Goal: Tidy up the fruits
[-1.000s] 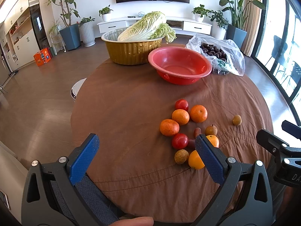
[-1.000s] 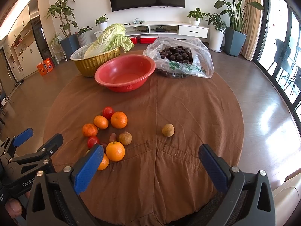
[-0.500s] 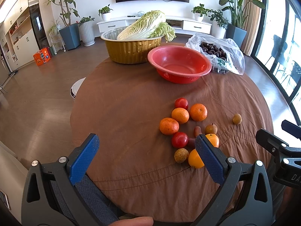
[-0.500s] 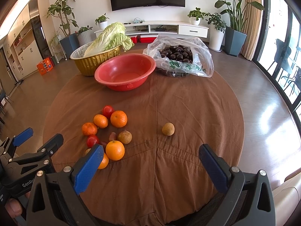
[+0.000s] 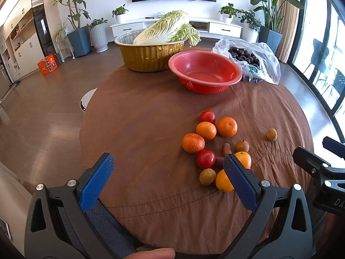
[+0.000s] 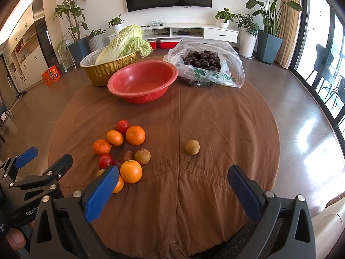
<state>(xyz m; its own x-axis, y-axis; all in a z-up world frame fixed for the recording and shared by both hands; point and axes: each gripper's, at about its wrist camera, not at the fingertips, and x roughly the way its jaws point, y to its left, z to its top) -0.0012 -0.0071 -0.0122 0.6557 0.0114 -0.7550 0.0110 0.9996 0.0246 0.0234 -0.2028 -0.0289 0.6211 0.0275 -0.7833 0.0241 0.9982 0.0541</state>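
A cluster of fruit lies on the brown tablecloth: several oranges (image 5: 226, 126) (image 6: 135, 135), two red tomatoes (image 5: 205, 158) (image 6: 105, 160) and brown longans (image 5: 207, 176) (image 6: 142, 155). One longan (image 5: 271, 134) (image 6: 192, 147) lies apart to the right. An empty red basin (image 5: 204, 71) (image 6: 142, 81) stands behind them. My left gripper (image 5: 168, 168) is open and empty, held low at the near edge, left of the cluster. My right gripper (image 6: 172, 178) is open and empty, near the lone longan.
A gold foil pan (image 5: 151, 52) (image 6: 107, 68) holding a napa cabbage (image 5: 166, 29) stands at the back left. A plastic bag of dark chestnuts (image 5: 248, 58) (image 6: 204, 64) sits at the back right. The round table (image 6: 237, 118) drops off on all sides.
Both grippers have edged slightly forward and a little lower toward the table; the fruit has not moved and both stay open.
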